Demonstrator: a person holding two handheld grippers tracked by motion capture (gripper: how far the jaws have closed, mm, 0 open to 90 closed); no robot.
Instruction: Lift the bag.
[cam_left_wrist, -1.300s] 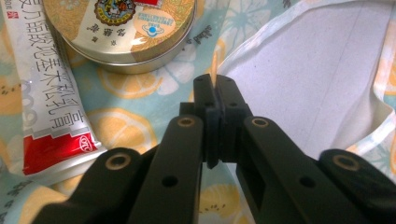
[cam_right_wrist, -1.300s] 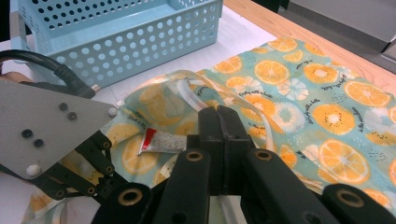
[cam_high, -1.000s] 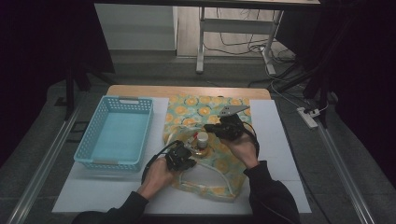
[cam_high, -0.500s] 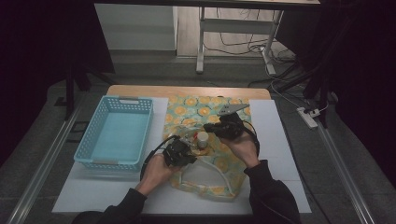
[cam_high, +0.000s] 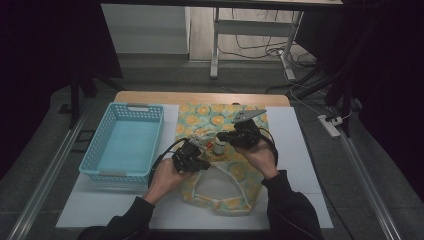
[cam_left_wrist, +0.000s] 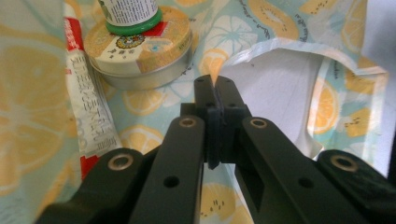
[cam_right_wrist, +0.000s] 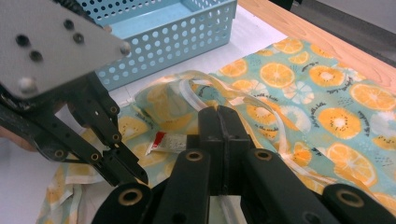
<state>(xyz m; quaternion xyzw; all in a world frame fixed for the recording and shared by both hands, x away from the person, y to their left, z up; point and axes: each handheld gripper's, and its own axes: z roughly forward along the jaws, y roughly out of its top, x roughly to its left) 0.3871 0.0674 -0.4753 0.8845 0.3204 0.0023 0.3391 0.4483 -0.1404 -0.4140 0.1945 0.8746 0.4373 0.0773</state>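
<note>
A bag (cam_high: 235, 172) printed with orange slices lies flat on a white board (cam_high: 300, 150). On it stands a round tin (cam_left_wrist: 140, 51) with a small green-based bottle (cam_left_wrist: 130, 11) on top, and a red and white sachet (cam_left_wrist: 91, 121) lies beside them. My left gripper (cam_high: 198, 149) is shut, its tips (cam_left_wrist: 215, 86) at the rim of the bag's mouth, just short of the tin. My right gripper (cam_high: 226, 136) is shut too and hovers over the bag (cam_right_wrist: 327, 112) beside the sachet (cam_right_wrist: 170, 142). I cannot tell whether either one pinches fabric.
A light blue perforated basket (cam_high: 135, 106) with nothing in it stands left of the bag. The bag's translucent handle loop (cam_right_wrist: 261, 112) curls over the fabric in front of my right jaws. The wooden table edge (cam_high: 200, 97) runs behind the board.
My left gripper has risen and moved in toward the bottle and tin. My right gripper has stayed almost still.
</note>
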